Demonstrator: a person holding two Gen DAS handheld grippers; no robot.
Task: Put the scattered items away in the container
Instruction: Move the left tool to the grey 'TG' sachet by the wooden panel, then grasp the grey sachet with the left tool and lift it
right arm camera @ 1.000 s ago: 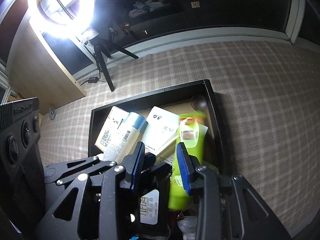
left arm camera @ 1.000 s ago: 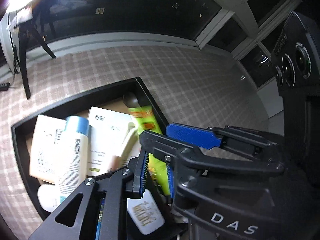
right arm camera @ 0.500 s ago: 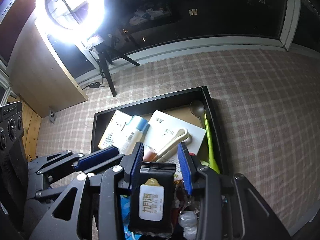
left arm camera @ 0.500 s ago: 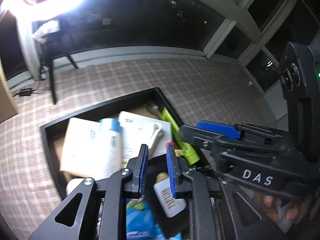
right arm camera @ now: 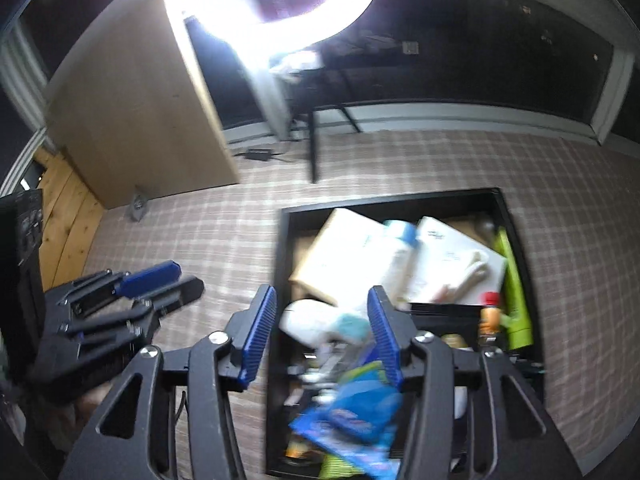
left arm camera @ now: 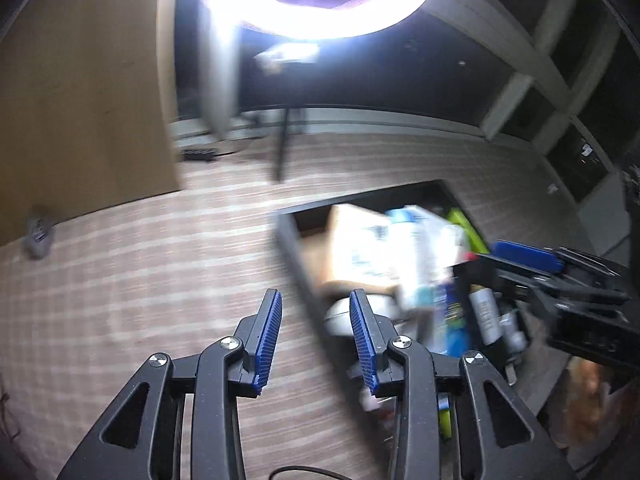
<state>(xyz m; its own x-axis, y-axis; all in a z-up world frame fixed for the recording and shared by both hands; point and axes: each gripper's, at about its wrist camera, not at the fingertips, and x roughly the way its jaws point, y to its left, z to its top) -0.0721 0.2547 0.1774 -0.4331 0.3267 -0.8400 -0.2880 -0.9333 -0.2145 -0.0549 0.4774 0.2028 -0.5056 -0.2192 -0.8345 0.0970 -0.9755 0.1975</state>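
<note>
— What's changed since half a second ago?

— I've swung my left gripper (left arm camera: pixel 316 336) off the black rectangular tray (right arm camera: pixel 280 264) over the plaid cloth (left arm camera: pixel 140 280), fingers wider, empty. My right gripper (right arm camera: pixel 322 340), parted, hangs over the packed tray; the glossy blue packet (right arm camera: pixel 352 408) lies inside.

Legible text: none. Print on the white cardboard box (right arm camera: pixel 452 256) in the black rectangular tray (right arm camera: pixel 280 264), on the white bottle with blue cap (right arm camera: pixel 394 256) and on the blue plastic packet (right arm camera: pixel 352 412) is blurred beyond reading in both views.
</note>
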